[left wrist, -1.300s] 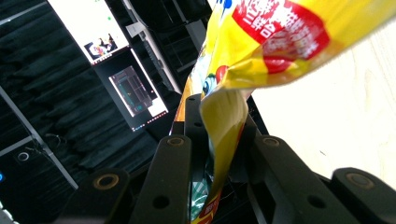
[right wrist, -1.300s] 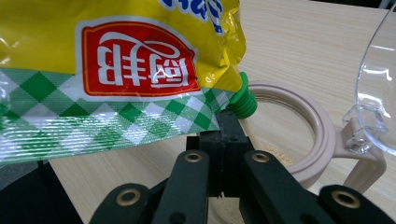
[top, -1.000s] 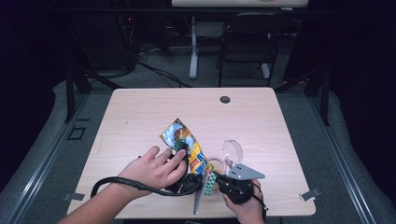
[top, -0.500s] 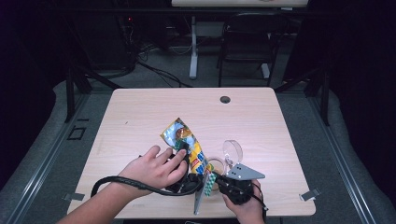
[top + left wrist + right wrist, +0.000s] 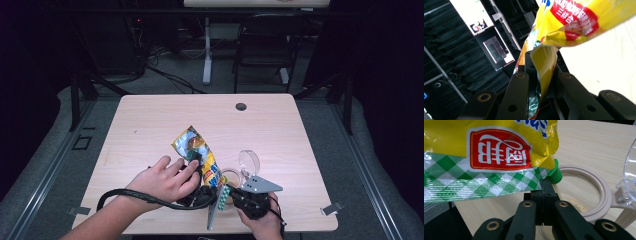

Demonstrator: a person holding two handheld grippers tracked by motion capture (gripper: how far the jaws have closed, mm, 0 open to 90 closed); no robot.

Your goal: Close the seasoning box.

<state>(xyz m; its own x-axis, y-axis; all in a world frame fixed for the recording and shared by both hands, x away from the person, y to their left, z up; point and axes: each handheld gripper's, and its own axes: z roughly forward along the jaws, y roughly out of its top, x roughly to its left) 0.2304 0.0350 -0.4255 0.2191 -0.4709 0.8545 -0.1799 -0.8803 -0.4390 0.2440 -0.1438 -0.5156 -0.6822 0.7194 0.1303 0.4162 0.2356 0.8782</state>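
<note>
A yellow snack bag [image 5: 194, 146] with red and green print stretches between my two grippers above the table [image 5: 280, 130]. My left gripper [image 5: 196, 161] is shut on the bag's folded edge [image 5: 544, 62], and its jaws have just been closing a little further on it. My right gripper [image 5: 228, 194] is shut on the bag's lower corner [image 5: 486, 157], just beneath a green spout [image 5: 554, 176]. That corner hangs over a beige-rimmed jar [image 5: 599, 192] holding pale grains. The jar [image 5: 231, 176] has its clear lid [image 5: 248, 161] flipped up.
A round cable hole [image 5: 241, 106] lies near the table's far edge. Black cables loop from the grippers along the near edge [image 5: 125, 195]. A chair [image 5: 260, 50] and desk legs stand beyond the table in the dark.
</note>
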